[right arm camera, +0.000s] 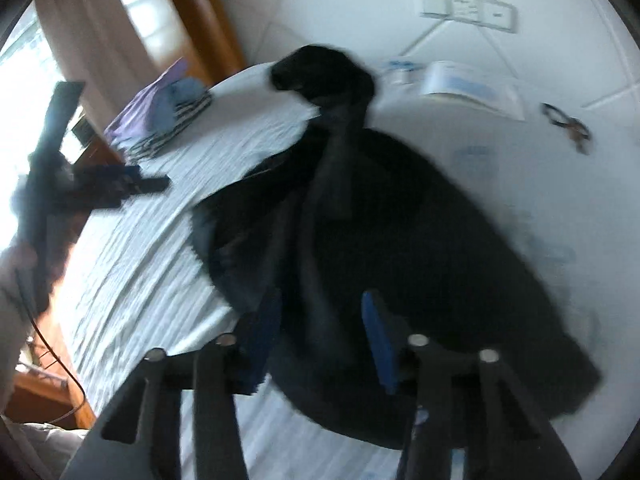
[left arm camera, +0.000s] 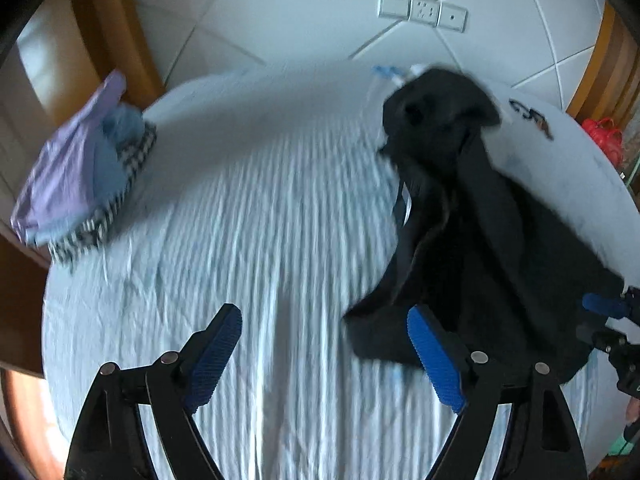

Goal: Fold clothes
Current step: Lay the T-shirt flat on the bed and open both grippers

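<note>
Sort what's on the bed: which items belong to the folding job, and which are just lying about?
Job: black garment, folded pile, left gripper, right gripper.
Lying about: booklet, keys, red bag.

Left tool (left arm camera: 324, 360) spread wide, right tool (right arm camera: 320, 344) parted

Bed sheet (left arm camera: 260, 216): pale blue cloth, matt, finely ribbed and wrinkled. Black garment (left arm camera: 472, 240): soft matt cloth, crumpled at the right of the bed. Folded pile (left arm camera: 80, 176) at far left: smooth lilac and blue cloth over a black-and-white checked weave. Left tool (left arm camera: 324, 356): matt black plastic arms, blue ridged rubber-like pads, bright metal rivets. Right tool (right arm camera: 320, 340): same finish, blurred. Headboard frame (left arm camera: 116, 28): glossy brown wood. Wall panel (left arm camera: 304, 12): smooth white with seams.
</note>
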The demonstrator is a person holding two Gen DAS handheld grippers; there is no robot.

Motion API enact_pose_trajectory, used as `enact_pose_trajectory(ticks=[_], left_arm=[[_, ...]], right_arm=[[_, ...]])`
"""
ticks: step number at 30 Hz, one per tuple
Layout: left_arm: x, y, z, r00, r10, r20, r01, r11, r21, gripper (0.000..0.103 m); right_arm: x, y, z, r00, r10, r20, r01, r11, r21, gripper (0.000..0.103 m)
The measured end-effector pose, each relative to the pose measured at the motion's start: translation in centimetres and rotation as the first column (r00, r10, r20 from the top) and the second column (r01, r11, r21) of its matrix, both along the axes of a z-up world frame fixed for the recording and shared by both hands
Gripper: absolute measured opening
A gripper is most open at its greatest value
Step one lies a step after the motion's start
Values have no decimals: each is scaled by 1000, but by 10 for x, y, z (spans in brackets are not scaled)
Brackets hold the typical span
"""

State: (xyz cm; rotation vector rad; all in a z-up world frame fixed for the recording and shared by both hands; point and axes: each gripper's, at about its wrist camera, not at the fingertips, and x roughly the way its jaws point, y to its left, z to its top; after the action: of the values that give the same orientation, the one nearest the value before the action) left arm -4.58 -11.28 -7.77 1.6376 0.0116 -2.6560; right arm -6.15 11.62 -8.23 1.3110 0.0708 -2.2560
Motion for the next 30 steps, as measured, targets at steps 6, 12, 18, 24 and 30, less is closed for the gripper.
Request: enact_pose_trajectory(ticks=[6,12,18,24,30], left_arm=[[0,8,-28,998,-65,-8,66,997,40,75],[-12,29,-56,988,-140,67,137,990,37,54],[-7,42,-50,987,-143,76,139,989,59,19],[-7,37,-42,993,-83,87,76,994,80,17],[-9,47,-49,993,11,115,-16,999,46,17]], right_arm=[[0,-53,-20,998,40,40,-40,999,12,34],[-9,-72,-51,999,-28,44,22,990,142,31],[-27,-20,-14,980,-185,-79,197,964,179,4],[-103,94,14,930,-322,-175,359,900,248,4],[-196,218,28,866,-438,-242,498,804,325,4]])
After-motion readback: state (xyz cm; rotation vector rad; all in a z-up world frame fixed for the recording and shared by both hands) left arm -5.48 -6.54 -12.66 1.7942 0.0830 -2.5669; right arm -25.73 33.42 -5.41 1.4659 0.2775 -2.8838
